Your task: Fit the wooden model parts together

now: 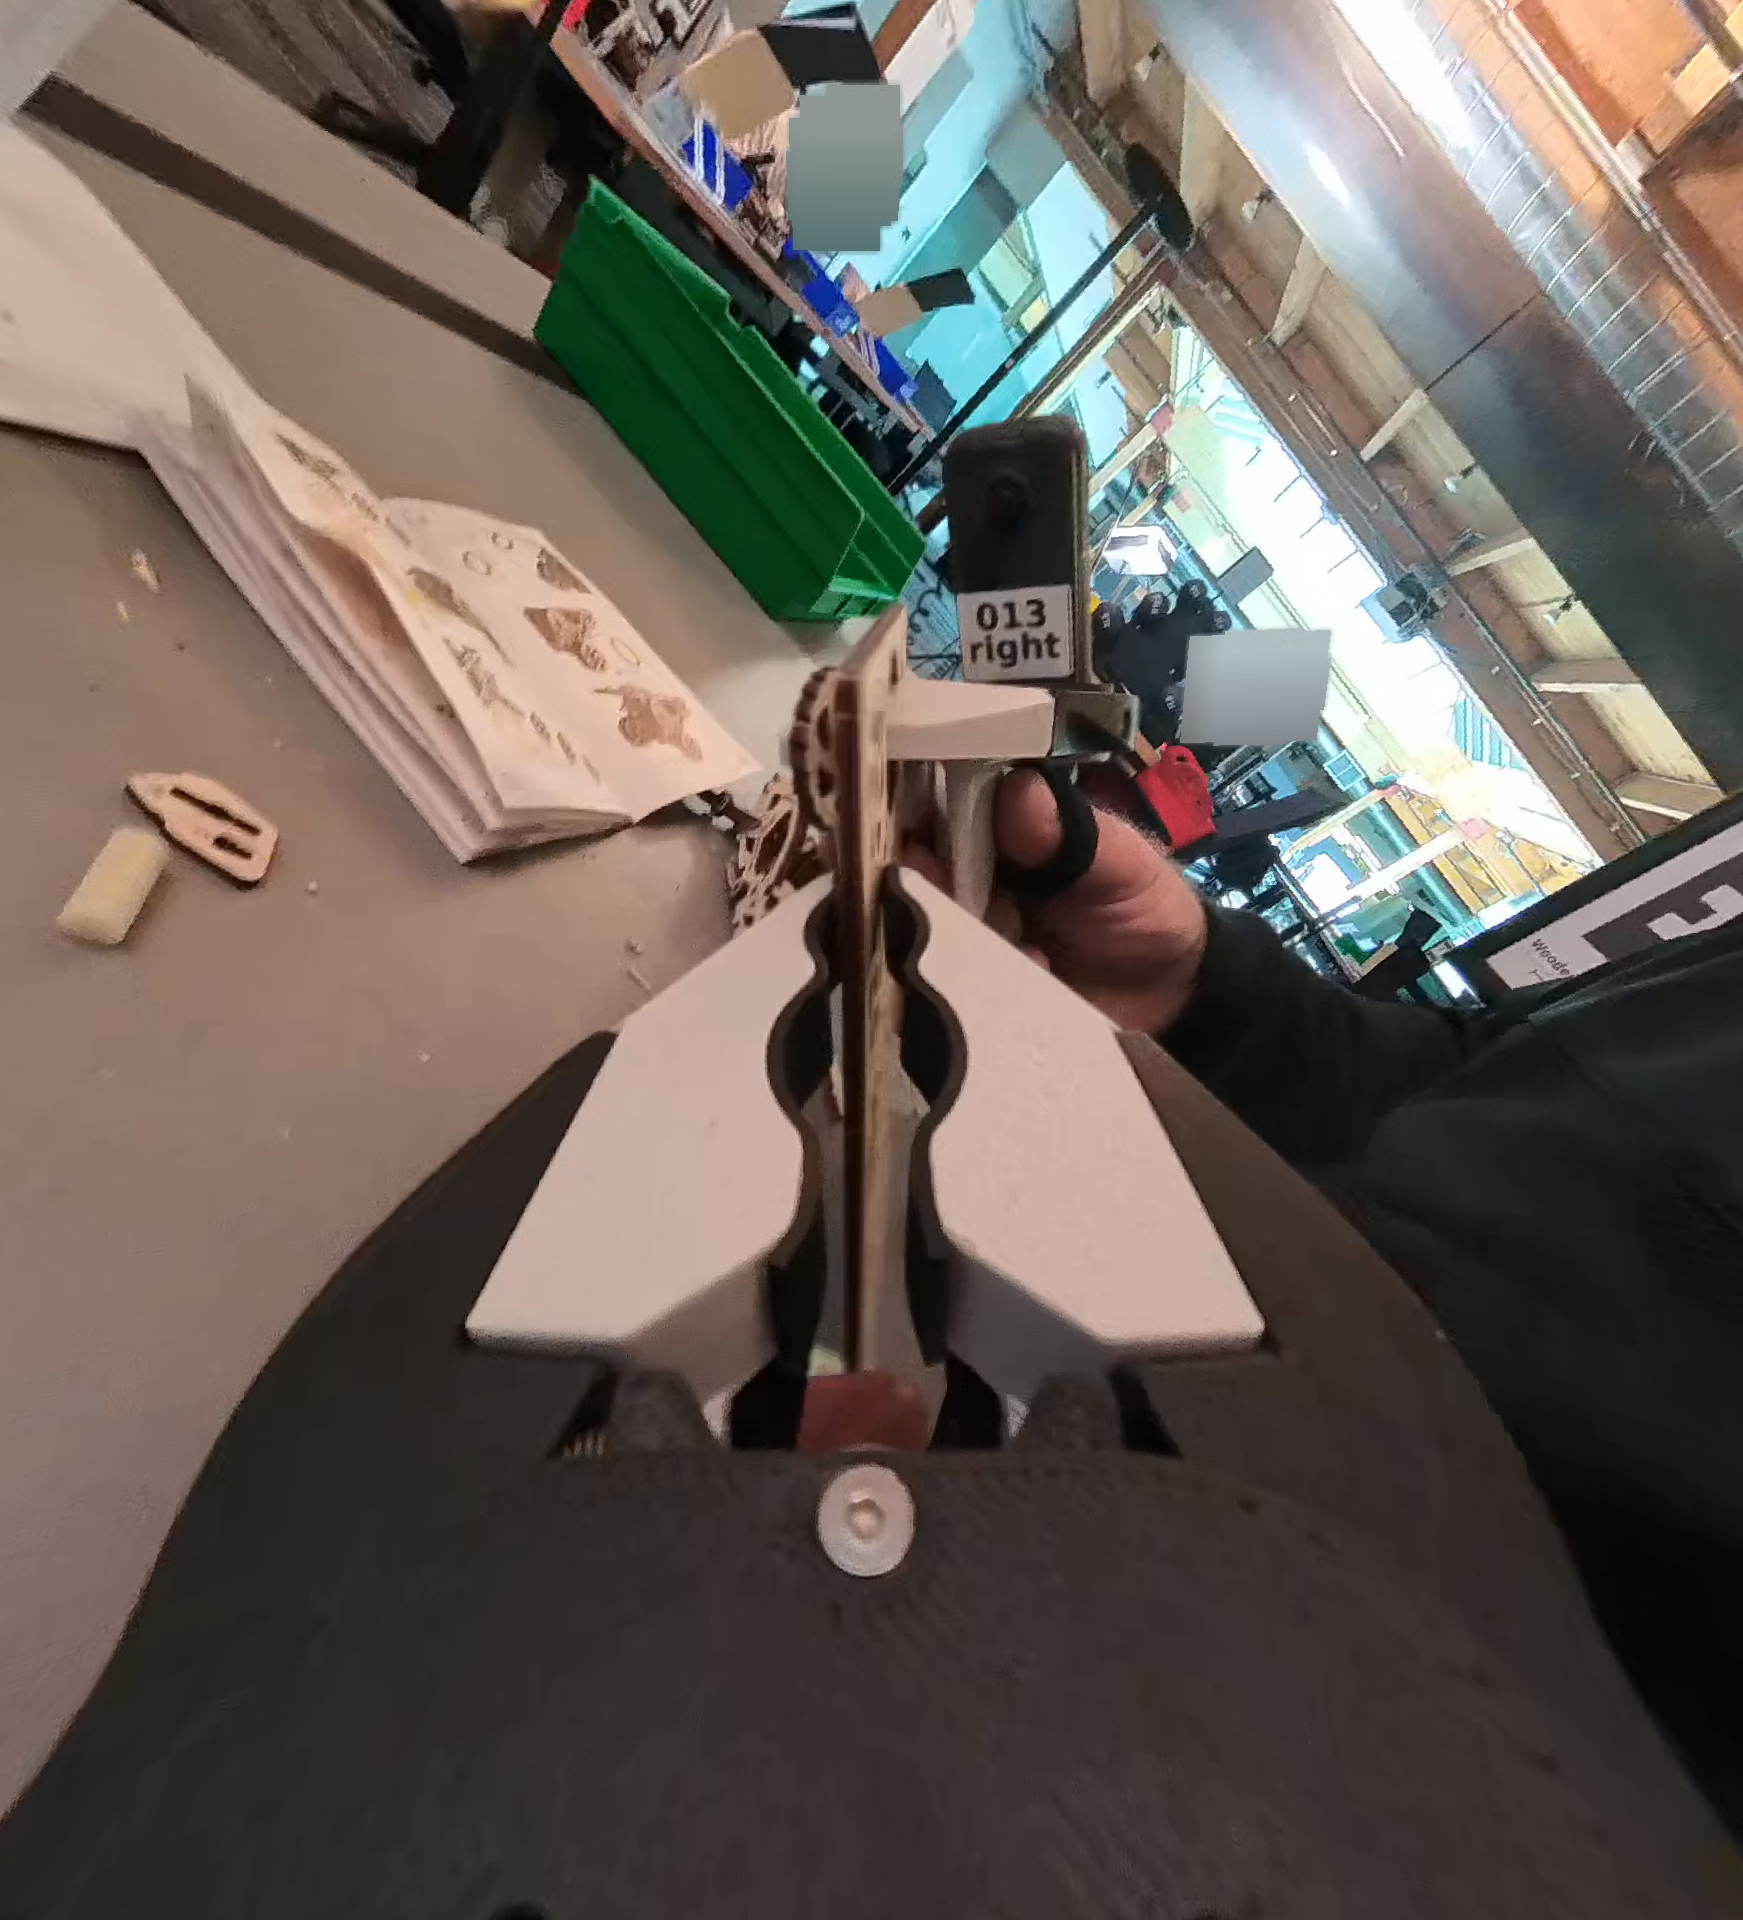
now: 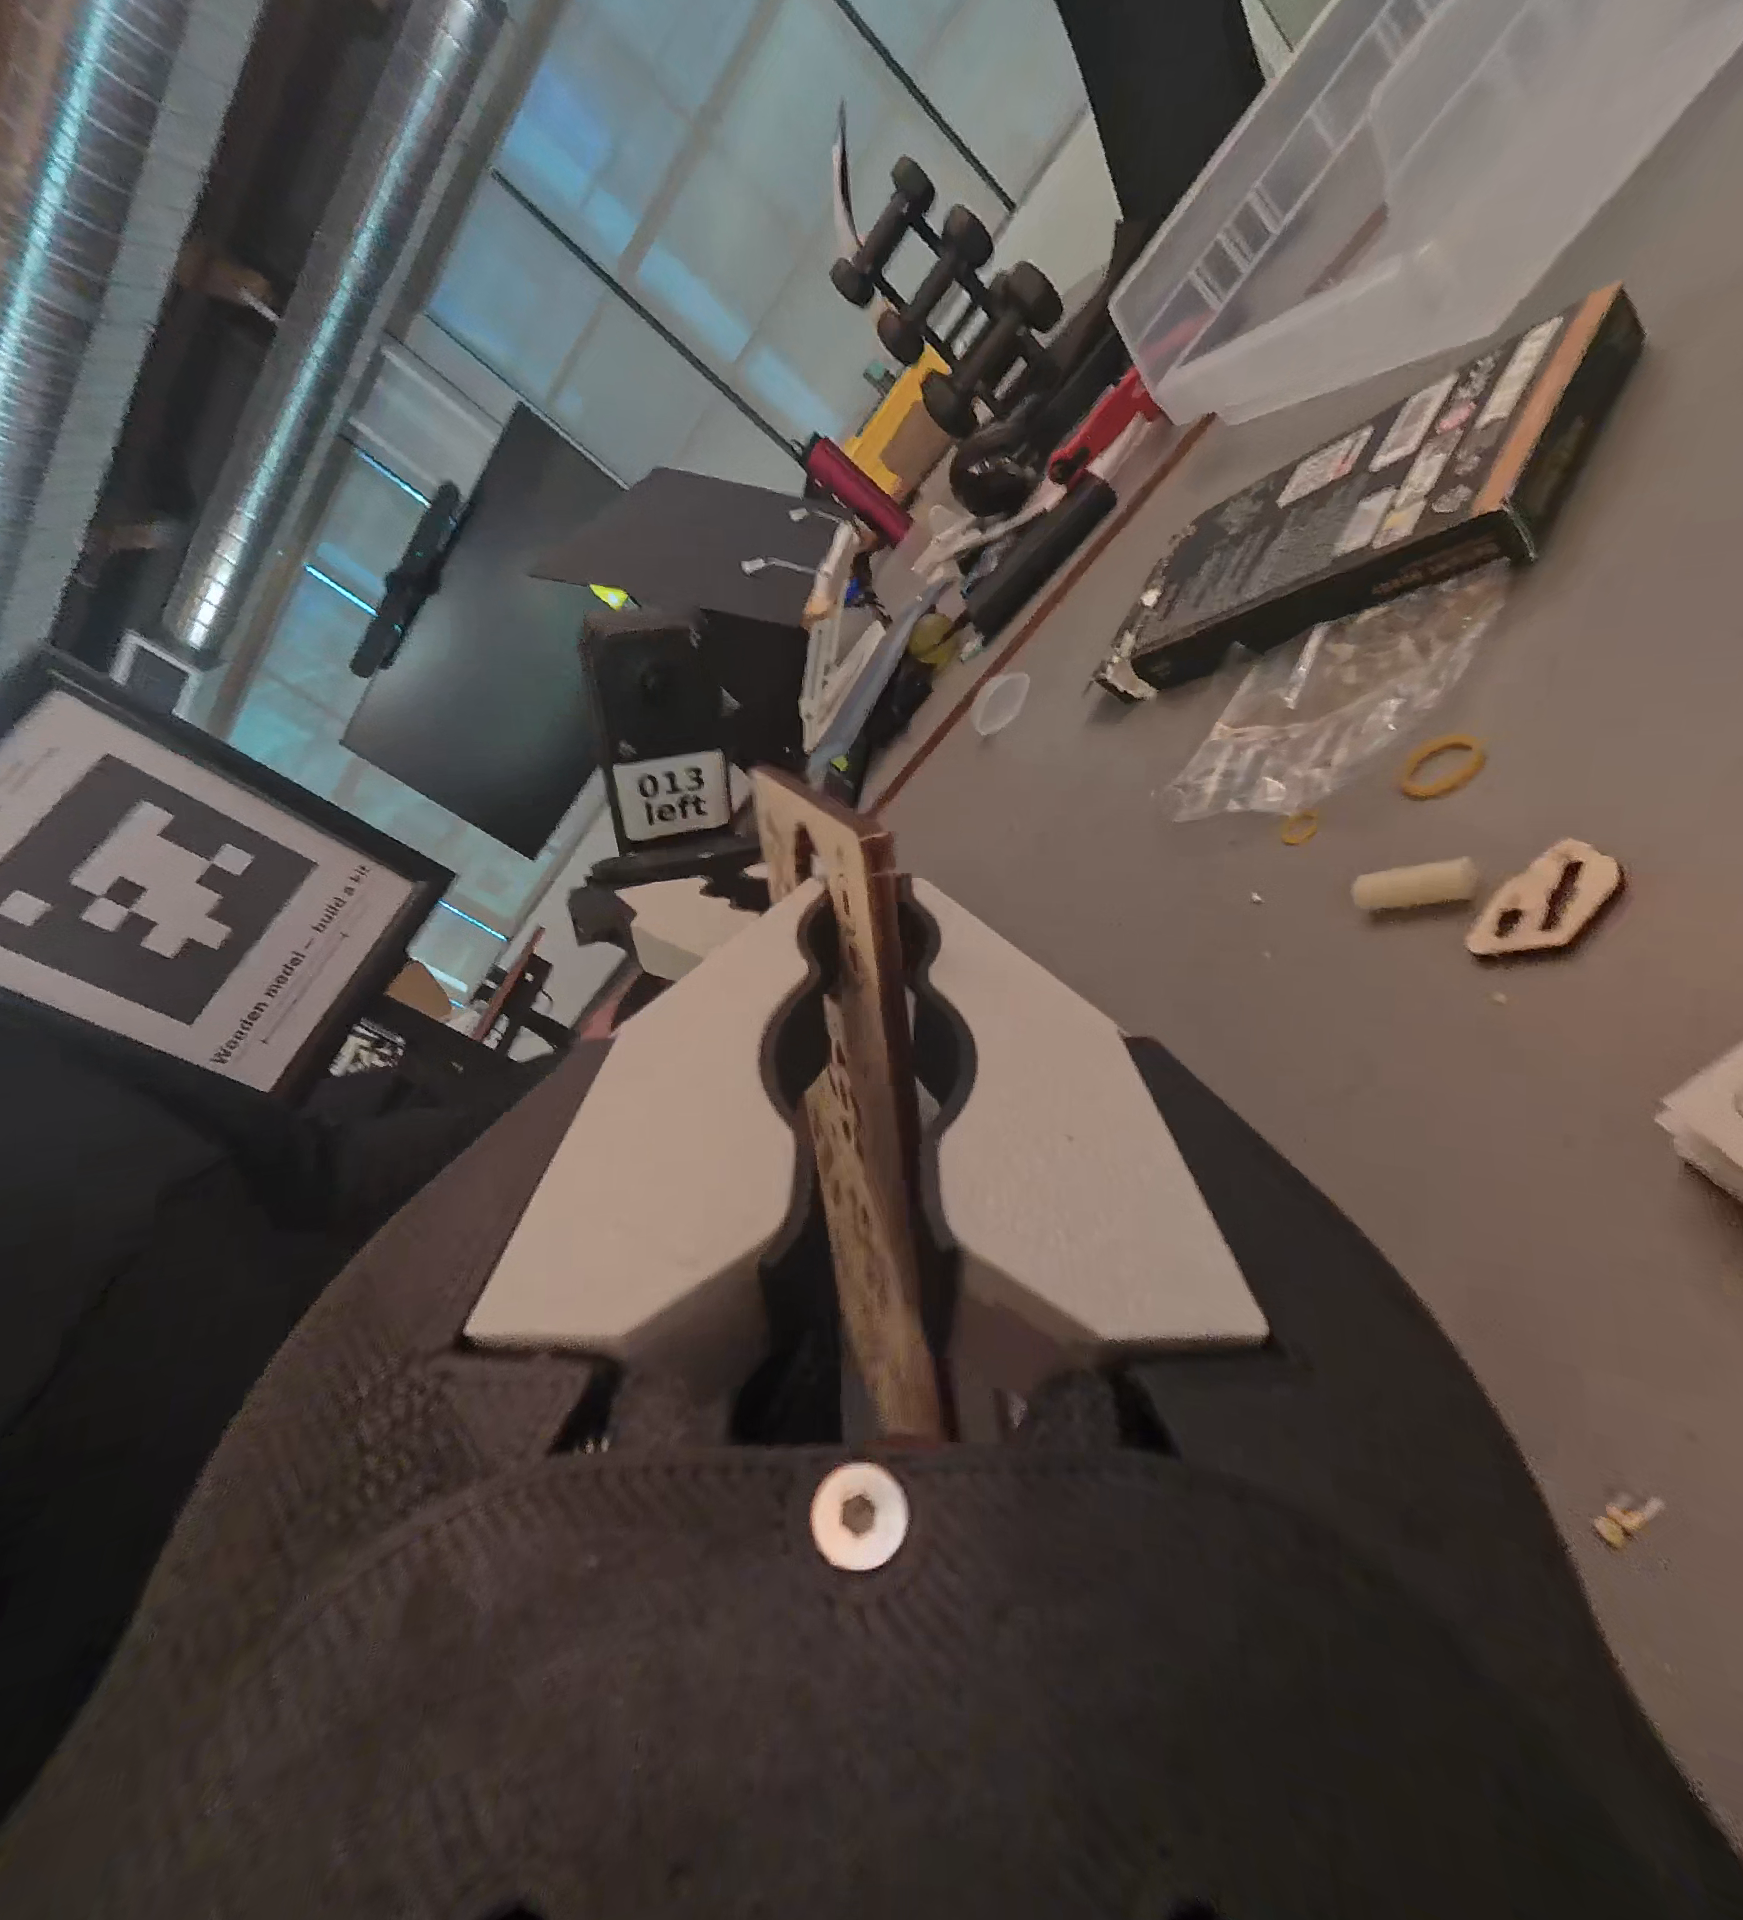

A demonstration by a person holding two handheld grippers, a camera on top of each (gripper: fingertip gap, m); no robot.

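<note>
Both my left gripper [image 1: 862, 914] and right gripper [image 2: 862, 914] have fingers clamped on one wooden panel [image 1: 859, 1039] (gears [image 1: 817, 743] attached), above the bench [image 1: 223, 1039].

pretty tight up in the middle: both grippers hold the same wooden panel [image 1: 862, 831] edge-on above the table, the right gripper [image 1: 960, 727] just beyond the tip of the left gripper [image 1: 862, 914], so nothing fits between them. below, the grey table [image 1: 275, 1039] has a fair bare patch in the left wrist view, near side. obstacles on it: open instruction booklet [image 1: 493, 644] further back, a small loose wooden piece [image 1: 207, 826] touching a pale foam cylinder [image 1: 114, 883], green bin [image 1: 721, 447] at the far edge. in the right wrist view, a black box [image 2: 1386, 499], a crinkled plastic bag [image 2: 1334, 707] and a clear tray [image 2: 1418, 208] crowd the far side, with bare table nearer.
</note>
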